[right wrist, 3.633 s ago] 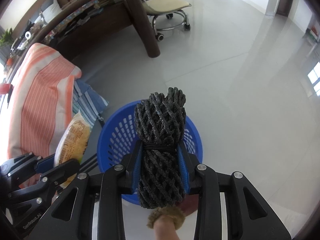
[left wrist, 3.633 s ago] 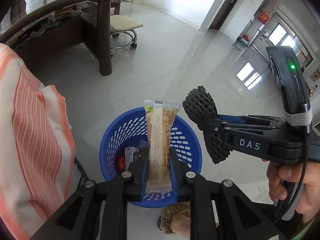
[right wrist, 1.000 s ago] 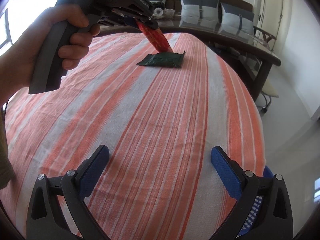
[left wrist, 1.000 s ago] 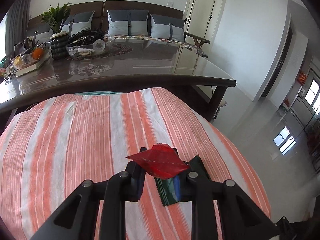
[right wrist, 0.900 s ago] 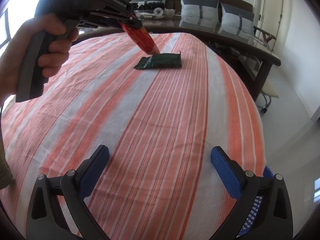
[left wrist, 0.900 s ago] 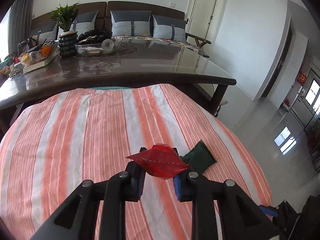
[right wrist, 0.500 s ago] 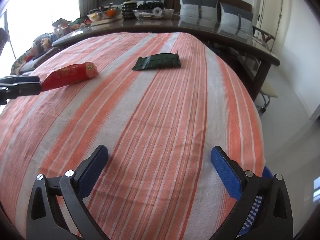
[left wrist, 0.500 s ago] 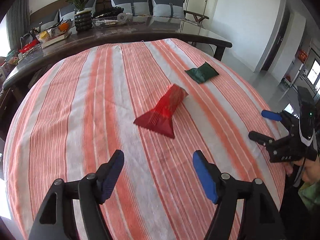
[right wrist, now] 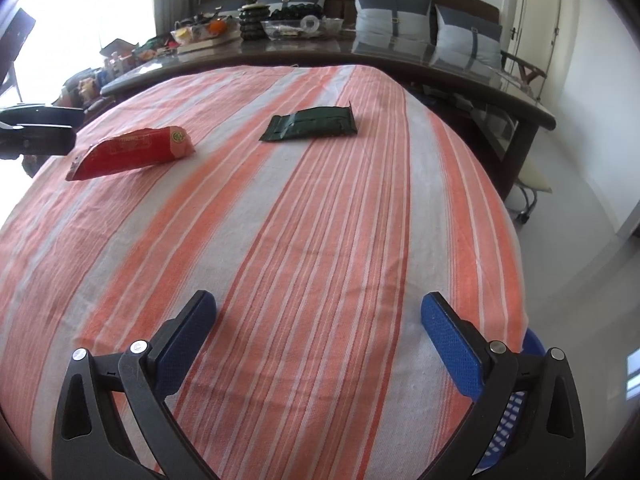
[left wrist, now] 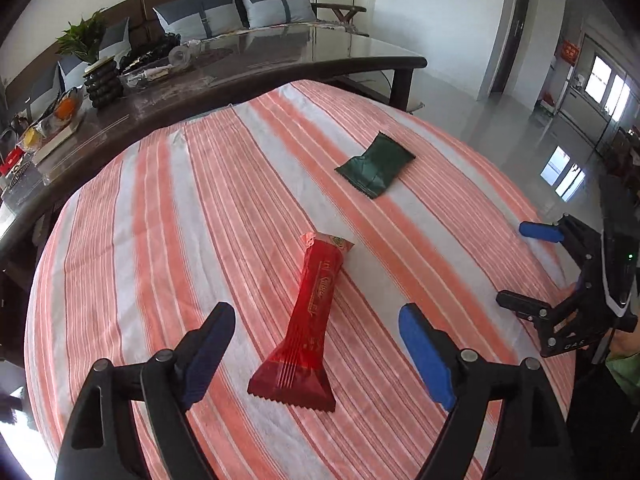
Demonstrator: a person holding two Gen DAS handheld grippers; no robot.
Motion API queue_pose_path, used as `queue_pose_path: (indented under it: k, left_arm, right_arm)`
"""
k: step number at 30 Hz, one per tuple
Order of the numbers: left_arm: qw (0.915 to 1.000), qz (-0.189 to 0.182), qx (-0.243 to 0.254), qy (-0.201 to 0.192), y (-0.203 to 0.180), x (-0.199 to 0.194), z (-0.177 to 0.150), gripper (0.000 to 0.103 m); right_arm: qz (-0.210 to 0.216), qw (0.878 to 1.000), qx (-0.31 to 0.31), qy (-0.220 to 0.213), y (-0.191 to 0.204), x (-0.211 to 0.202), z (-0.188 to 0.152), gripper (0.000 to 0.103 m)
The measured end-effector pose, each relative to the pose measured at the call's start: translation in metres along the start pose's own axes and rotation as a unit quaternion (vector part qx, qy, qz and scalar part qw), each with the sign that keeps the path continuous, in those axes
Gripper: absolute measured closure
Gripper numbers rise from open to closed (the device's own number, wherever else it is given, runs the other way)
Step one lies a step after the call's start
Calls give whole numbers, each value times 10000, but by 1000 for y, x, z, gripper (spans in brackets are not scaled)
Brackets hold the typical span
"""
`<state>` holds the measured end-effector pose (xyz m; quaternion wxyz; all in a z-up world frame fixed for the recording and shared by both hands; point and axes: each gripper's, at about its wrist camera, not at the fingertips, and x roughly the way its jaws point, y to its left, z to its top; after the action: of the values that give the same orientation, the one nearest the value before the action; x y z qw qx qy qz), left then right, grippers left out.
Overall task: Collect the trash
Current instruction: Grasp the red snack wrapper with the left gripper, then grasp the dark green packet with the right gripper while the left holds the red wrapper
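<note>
A long red wrapper point(left wrist: 310, 316) is lying flat on the striped worktop point(left wrist: 160, 216), its crimped, flared end nearest the left wrist view and its narrower end carrying a small round green mark. A dark green packet point(left wrist: 375, 164) is lying flat farther along the same worktop, well apart from the red one, slightly creased, with one end standing up a little.

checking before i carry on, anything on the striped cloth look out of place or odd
Two pieces of litter lie loose on the striped cloth: a red wrapper, flattened and flared at its near end, and a crumpled dark green packet farther back. Nothing spilled. Both grippers are open and empty.
</note>
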<state>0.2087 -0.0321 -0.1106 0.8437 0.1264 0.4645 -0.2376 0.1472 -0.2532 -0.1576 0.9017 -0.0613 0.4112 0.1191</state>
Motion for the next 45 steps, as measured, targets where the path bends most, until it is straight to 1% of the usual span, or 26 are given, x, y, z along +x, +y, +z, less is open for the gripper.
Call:
queue_pose_path:
  k: [2, 3, 4, 5, 7, 10, 13, 15, 18, 20, 21, 22, 24, 25, 26, 28, 29, 30, 31, 32, 33, 34, 37, 39, 42, 45]
  left_arm:
    - [9998, 111, 128, 127, -3, 19, 2, 19]
    - [9997, 157, 162, 126, -4, 24, 1, 24]
    - [9997, 132, 176, 111, -4, 28, -1, 52]
    - [9998, 32, 129, 152, -3, 31, -2, 85]
    - [9999, -59, -84, 67, 0, 29, -9, 86]
    - [9977, 443, -486, -144, 8, 16, -24, 87]
    - [9888, 806, -1216, -308, 26, 0, -47, 87]
    - [9827, 917, -1562, -385, 37, -6, -61, 87]
    - [9795, 950, -1727, -417, 45, -8, -72, 87]
    - [9797, 996, -1679, -464, 45, -10, -73, 86]
    - [9797, 1018, -1658, -492, 46, -11, -75, 86]
    - [9798, 1028, -1638, -512, 46, -11, -76, 86]
    - [9793, 1053, -1644, -528, 46, -11, -76, 86]
    - [9795, 1039, -1644, -531, 47, -10, -77, 86]
    - [9795, 1036, -1644, -537, 47, -10, -77, 86]
    - [9793, 1009, -1664, -550, 48, -9, -77, 85]
    - [9792, 1002, -1676, -555, 48, -8, -77, 84]
    - [9789, 987, -1698, -564, 48, -8, -77, 84]
    - [9786, 965, -1726, -567, 49, -8, -77, 84]
    - [9784, 947, -1747, -567, 49, -8, -77, 84]
    - [9782, 930, -1769, -566, 50, -9, -77, 84]
    - [9779, 915, -1794, -565, 50, -9, -77, 84]
    - [9775, 880, -1832, -559, 51, -10, -77, 84]
    - [9776, 828, -1852, -554, 51, -10, -78, 84]
    - [9779, 771, -1866, -553, 48, -11, -80, 78]
    - [9796, 782, -1775, -520, 43, -12, -81, 72]
  right_arm:
    - [13, 10000, 9, 1, -1, -1, -1, 2]
    - [13, 10000, 8, 1, -1, -1, -1, 2]
    - [13, 10000, 8, 2, -1, -1, -1, 2]
    - [15, 10000, 11, 3, -1, -1, -1, 2]
    - [24, 10000, 12, 14, -1, 0, -1, 1]
    - [40, 9999, 7, 102, -2, 1, 1, 1]
    - [-25, 9992, 146, 367, -2, 2, 9, 2]
    - [33, 9978, 501, 443, -5, 5, 20, 7]
    - [67, 9942, 931, 541, -2, 18, 45, 15]
    - [293, 9902, 1233, 593, 2, 34, 68, 24]
    - [384, 9869, 1410, 687, 2, 46, 79, 24]
    - [379, 9833, 1608, 769, 2, 58, 90, 24]
    - [114, 9779, 1981, 658, 0, 77, 110, 23]
    - [43, 9742, 2176, 600, -1, 86, 119, 18]
    - [6, 9700, 2369, 551, -3, 94, 126, 10]
    - [-194, 9635, 2630, 468, -4, 108, 139, 3]
    - [-380, 9625, 2645, 469, -2, 111, 144, 3]
    - [-532, 9633, 2588, 482, 1, 115, 149, 4]
    - [-734, 9661, 2423, 509, 6, 118, 153, 12]
    - [-979, 9705, 2136, 534, 13, 119, 155, 33]
    - [-1129, 9759, 1796, 509, 19, 119, 157, 45]
    - [-1066, 9812, 1537, 478, 24, 118, 155, 51]
    - [-654, 9931, 889, 405, 35, 105, 138, 53]
    - [-214, 9981, 427, 385, 42, 89, 121, 53]
    - [298, 9988, -151, 353, 47, 62, 88, 53]
    - [491, 9976, -352, 333, 40, 37, 59, 50]
